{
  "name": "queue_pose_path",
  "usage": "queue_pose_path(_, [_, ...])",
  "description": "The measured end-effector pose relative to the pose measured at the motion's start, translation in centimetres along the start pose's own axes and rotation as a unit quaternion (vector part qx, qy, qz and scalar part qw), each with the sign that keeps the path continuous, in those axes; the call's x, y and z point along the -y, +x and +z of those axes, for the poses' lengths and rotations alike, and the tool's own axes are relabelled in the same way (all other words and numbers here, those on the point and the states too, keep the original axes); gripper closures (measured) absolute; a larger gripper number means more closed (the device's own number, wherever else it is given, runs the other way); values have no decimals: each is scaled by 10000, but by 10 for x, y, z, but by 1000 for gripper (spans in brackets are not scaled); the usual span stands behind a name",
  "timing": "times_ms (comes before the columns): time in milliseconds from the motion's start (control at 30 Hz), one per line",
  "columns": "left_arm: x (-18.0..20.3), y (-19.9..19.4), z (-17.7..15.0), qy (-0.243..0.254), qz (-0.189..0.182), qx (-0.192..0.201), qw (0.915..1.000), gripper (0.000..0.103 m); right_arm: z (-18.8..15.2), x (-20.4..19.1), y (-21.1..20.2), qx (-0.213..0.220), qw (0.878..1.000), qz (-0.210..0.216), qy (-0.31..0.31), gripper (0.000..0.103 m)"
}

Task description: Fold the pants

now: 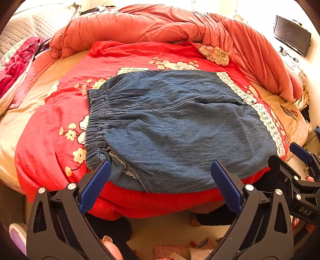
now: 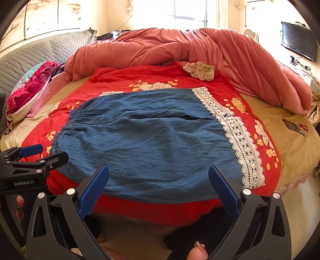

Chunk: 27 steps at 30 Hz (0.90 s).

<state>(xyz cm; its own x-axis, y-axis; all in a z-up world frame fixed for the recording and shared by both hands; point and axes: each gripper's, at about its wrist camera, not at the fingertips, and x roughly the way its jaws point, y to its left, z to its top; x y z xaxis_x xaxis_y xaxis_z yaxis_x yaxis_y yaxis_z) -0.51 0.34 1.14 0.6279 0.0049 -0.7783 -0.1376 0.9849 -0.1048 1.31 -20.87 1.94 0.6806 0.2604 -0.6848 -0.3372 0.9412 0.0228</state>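
left gripper reads "genrobot.ai", right gripper "das"

We stood in a home bedroom, a bed under a red floral sheet, a bunched pink duvet, a grey quilted headboard, a wall TV, a bright window behind

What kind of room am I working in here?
Most likely a bedroom in a home: the pants lie on a bed with a bunched salmon comforter, a quilted headboard stands behind, and a wall-mounted TV hangs to the right.
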Motion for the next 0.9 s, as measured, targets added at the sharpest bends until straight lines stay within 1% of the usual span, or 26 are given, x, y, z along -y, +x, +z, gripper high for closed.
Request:
queue_pose_path(533, [-1, 0, 0, -10, -2, -23, 10000, 9, 3, -4, 7, -59, 10000, -12, -58, 4])
queue_pose_path(700, [-10, 4, 4, -76, 27, -36, 10000, 9, 11, -10, 14, -94, 9999, 51, -103, 4])
queue_pose_path(900, [-21, 7, 18, -138, 144, -12, 9998, 9, 31, -16, 27, -67, 9996, 178, -227, 4])
